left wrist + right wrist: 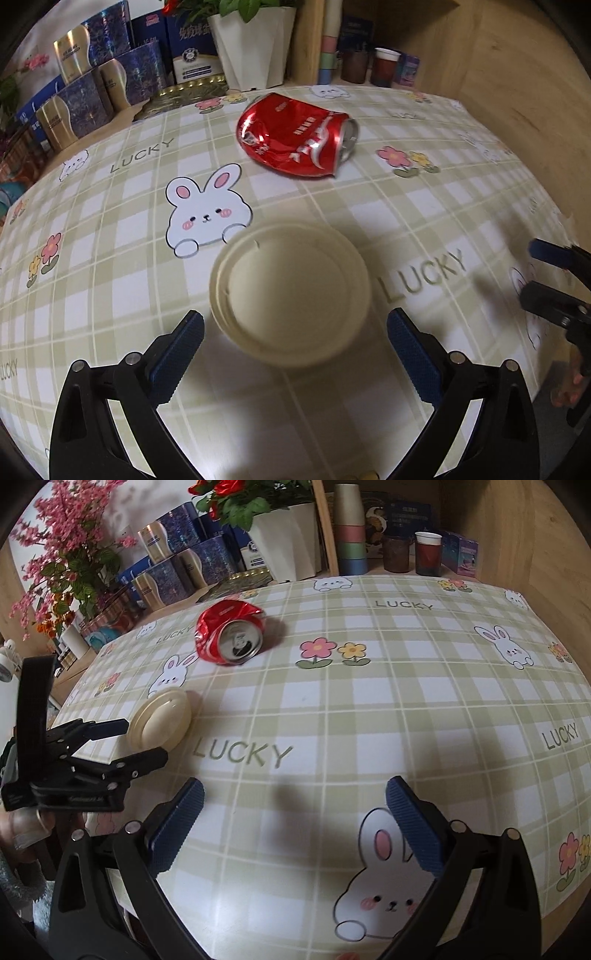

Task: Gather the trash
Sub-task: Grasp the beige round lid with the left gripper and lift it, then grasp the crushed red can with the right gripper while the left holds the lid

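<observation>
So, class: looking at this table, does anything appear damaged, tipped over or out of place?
Yes. The red can is crushed and lies on its side on the tablecloth. Nearer the left tongs, a cream cup also lies tipped on its side. Nothing looks spilled.

A crushed red can (297,136) lies on its side, its silver top showing. Nearer the front, well apart from it, a cream plastic lid (290,293) rests flat on the table.

"LUCKY" is printed repeatedly on the green-and-white checked bunny tablecloth (369,686) — the crushed red can's (295,136) lettering stays unreadable.
</observation>
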`<state>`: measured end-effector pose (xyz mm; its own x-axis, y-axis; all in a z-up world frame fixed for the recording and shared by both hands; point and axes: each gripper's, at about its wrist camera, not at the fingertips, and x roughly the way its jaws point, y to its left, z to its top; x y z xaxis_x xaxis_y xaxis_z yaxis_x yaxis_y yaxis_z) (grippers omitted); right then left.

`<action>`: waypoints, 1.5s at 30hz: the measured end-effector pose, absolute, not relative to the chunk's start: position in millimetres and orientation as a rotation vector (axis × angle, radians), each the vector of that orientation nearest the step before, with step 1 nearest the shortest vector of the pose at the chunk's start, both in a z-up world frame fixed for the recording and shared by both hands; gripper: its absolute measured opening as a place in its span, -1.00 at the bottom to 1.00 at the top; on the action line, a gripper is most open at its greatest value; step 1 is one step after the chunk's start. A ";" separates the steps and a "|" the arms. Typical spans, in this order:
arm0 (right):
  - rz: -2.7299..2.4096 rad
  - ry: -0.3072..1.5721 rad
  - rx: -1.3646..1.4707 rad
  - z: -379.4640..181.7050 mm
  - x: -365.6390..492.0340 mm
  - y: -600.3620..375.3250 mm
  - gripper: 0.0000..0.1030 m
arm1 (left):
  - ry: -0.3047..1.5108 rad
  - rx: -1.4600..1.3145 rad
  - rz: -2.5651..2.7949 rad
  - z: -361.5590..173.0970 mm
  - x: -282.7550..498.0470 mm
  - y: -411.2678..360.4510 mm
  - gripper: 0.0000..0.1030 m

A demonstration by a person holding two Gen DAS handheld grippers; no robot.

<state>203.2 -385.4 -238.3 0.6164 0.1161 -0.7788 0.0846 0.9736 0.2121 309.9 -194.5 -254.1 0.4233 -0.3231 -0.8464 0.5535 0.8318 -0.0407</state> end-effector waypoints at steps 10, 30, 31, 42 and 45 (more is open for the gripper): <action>0.048 0.920 0.209 -234.1 238.2 -389.0 0.89 | 1.036 0.184 -0.539 -254.2 334.0 -187.3 0.65; 0.010 0.962 0.307 -241.3 408.3 -355.5 0.70 | 0.927 -0.058 -0.421 -217.7 323.8 -76.5 0.64; -0.016 0.972 0.346 -245.5 409.4 -354.6 0.66 | 0.925 -0.072 -0.417 -217.3 323.5 -71.4 0.64; -0.166 0.981 0.506 -258.1 408.4 -336.9 0.42 | 0.904 -0.125 -0.406 -210.9 310.9 -46.4 0.64; -0.137 0.964 0.546 -257.3 406.7 -336.8 0.09 | 0.898 -0.134 -0.403 -207.5 306.5 -40.9 0.64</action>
<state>406.7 -336.8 -257.3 0.5730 0.1270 -0.8097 0.3472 0.8573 0.3802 306.5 -40.9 -207.5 0.5539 -0.3955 -0.7327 0.2851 0.9169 -0.2794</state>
